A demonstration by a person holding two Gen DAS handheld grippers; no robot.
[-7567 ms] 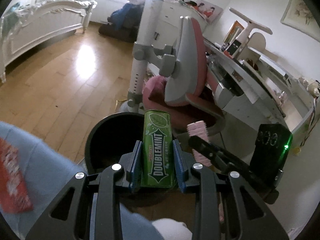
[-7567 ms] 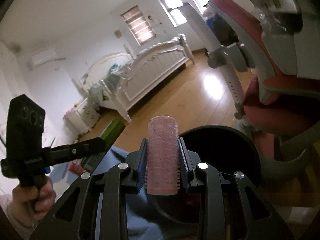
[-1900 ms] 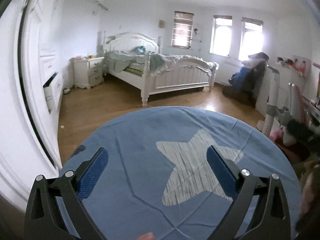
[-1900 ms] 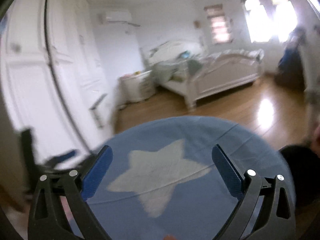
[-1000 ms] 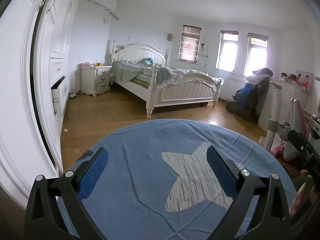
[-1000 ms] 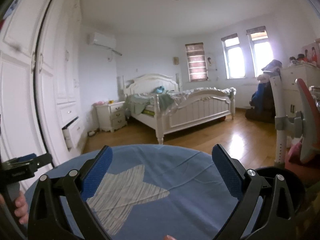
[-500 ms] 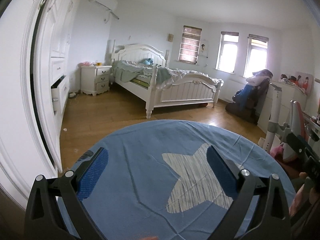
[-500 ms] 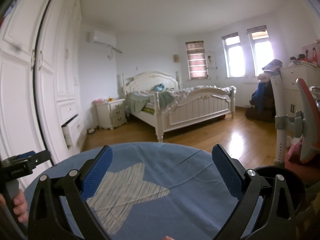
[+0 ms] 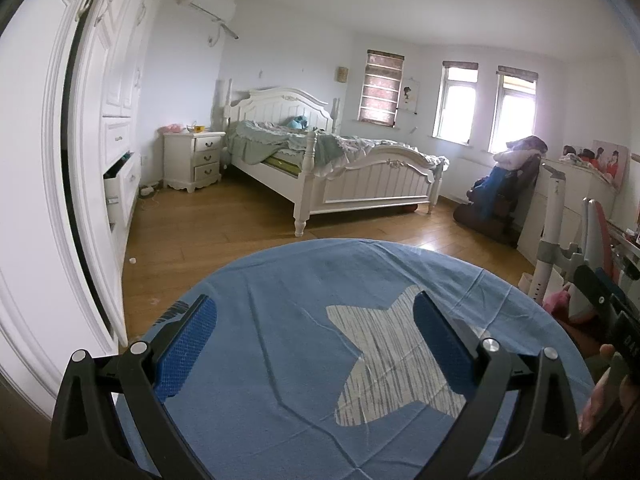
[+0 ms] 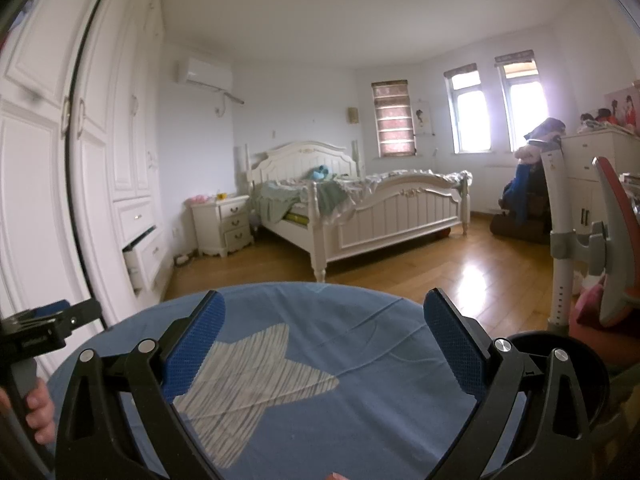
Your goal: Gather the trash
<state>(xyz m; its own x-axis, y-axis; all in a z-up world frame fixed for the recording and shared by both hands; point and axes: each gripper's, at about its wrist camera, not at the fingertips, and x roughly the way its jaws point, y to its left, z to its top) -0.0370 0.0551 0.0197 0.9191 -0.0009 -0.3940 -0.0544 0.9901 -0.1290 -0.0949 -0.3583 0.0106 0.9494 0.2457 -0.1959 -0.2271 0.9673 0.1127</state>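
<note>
With the left gripper (image 9: 316,344) and right gripper (image 10: 324,344) both spread wide and empty over the bare blue cloth (image 9: 280,360), collection appears finished; the black bin (image 10: 568,364) sits just right of the right gripper, and any next move calls for locating new trash.

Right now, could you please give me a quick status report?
Left tool open, empty. Right tool open, empty. Black bin beside blue star cloth. No trash visible, nothing obstructing.

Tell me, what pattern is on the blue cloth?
A pale grey streaked star on the blue cloth, clearest in the left wrist view.
</note>
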